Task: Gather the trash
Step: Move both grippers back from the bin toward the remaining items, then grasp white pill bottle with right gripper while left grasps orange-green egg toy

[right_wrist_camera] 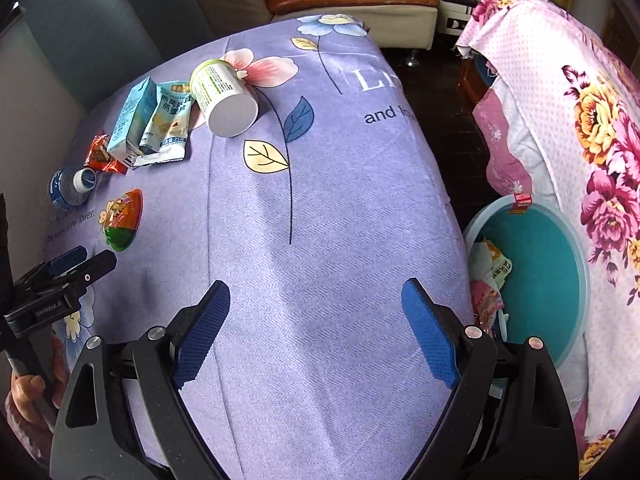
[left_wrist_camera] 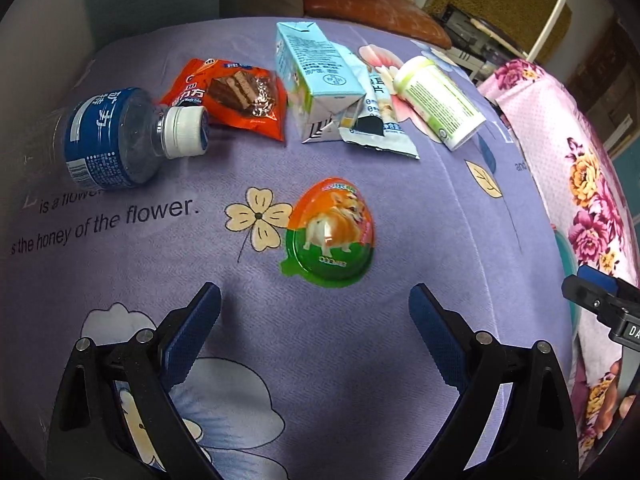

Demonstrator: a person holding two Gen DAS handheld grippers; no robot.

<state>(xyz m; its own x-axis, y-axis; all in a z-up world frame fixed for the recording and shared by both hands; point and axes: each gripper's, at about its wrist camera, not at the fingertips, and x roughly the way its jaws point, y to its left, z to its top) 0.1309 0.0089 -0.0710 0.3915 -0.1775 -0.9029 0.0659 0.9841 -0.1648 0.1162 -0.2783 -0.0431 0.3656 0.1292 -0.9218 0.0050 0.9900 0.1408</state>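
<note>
Trash lies ahead of our left fingers (left_wrist_camera: 316, 300) — the orange-and-green egg-shaped plastic capsule (left_wrist_camera: 331, 234) nearest, between and just beyond them. Both pairs stand apart, empty; our right fingers (right_wrist_camera: 316, 300) hover beside the teal plastic bin (right_wrist_camera: 540, 280) — likely the drop point.

Ahead of the spread jaws lie six pieces of trash: one bottle (left_wrist_camera: 120, 140), one orange wrapper (left_wrist_camera: 236, 96), one carton (left_wrist_camera: 316, 80), one torn pouch (left_wrist_camera: 380, 120), one white tub (left_wrist_camera: 440, 100) and one egg-shaped pack (left_wrist_camera: 330, 232). Right of the right-hand jaws stands one basin (right_wrist_camera: 576, 280).
</note>
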